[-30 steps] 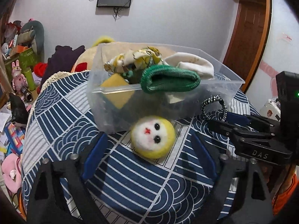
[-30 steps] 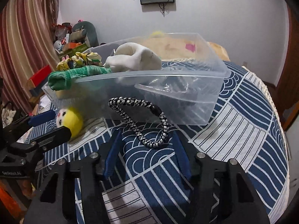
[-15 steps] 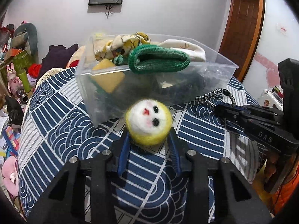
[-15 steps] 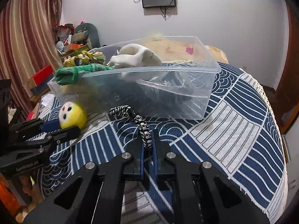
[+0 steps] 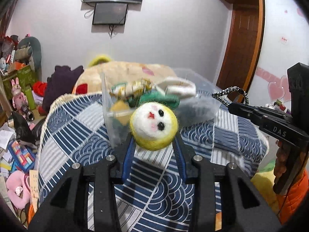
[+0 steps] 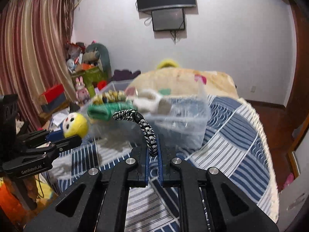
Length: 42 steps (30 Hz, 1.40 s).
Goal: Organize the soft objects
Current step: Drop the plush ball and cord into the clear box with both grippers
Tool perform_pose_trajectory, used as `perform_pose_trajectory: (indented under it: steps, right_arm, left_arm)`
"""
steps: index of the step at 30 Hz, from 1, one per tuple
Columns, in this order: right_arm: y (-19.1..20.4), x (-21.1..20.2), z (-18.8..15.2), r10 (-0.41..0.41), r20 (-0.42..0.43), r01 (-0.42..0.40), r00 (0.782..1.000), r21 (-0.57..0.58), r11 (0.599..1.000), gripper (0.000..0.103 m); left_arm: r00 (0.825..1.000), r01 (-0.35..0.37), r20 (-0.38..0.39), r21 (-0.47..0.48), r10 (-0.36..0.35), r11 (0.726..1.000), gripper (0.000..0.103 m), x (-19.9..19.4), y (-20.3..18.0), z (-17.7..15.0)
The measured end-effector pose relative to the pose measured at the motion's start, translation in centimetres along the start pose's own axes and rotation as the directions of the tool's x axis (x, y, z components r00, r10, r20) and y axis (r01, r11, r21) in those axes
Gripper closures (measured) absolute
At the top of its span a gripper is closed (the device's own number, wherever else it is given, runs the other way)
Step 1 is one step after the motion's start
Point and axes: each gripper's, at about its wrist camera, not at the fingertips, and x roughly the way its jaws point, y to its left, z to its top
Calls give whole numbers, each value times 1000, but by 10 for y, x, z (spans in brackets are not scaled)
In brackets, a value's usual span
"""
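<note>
Your left gripper (image 5: 154, 145) clamps the yellow felt ball (image 5: 153, 126), raised off the table. Your right gripper (image 6: 153, 152) pinches the braided cord (image 6: 146, 129) before the clear bin (image 6: 185, 121).

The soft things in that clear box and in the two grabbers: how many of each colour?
Yellow and white: 1, felt ball in left gripper
Black and white: 1, braided cord in right gripper
Green: 1, knit piece in box
Cream: 1, cloth
Yellow patterned: 1, fabric
Total: 5
</note>
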Motion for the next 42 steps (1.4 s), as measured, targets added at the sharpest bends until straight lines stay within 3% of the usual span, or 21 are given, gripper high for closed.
perform_pose_trajectory:
  steps: [8,14,25,32,35,37,42]
  right_arm:
    - [4,-4,28,-27,66,27,997,3,1000,96]
    - [3,7,42,-31,75,32,997,-9,999,96]
    - [-8,58,47,-60,-25,61,998,27,998,96]
    - [-4,71,40,-75,-70,77,995,26,997,96]
    - [-4,69,38,-64,-76,67,995,26,997,96]
    - [-4,68,37,-62,-81,64,995,23,998,92]
    - [-6,58,36,-65,-63,67,996,21,998,68]
  left_arm:
    - [998,16,62,14,-17,1000,64,-5,-6,32]
    - [999,32,38,15,-33,999,64,17,-6,51]
    - [998,44,-50,14,-43,999,64,65,-2,58]
    - [998,42,-54,-9,-42,999,64,77,0,58]
    - [998,35,-60,-17,-36,999,56,79,1,57]
    - [997,32,-66,-16,-33,999,48,79,-1,56]
    - [998,7,-54,22,-5,1000,47,72,-9,48]
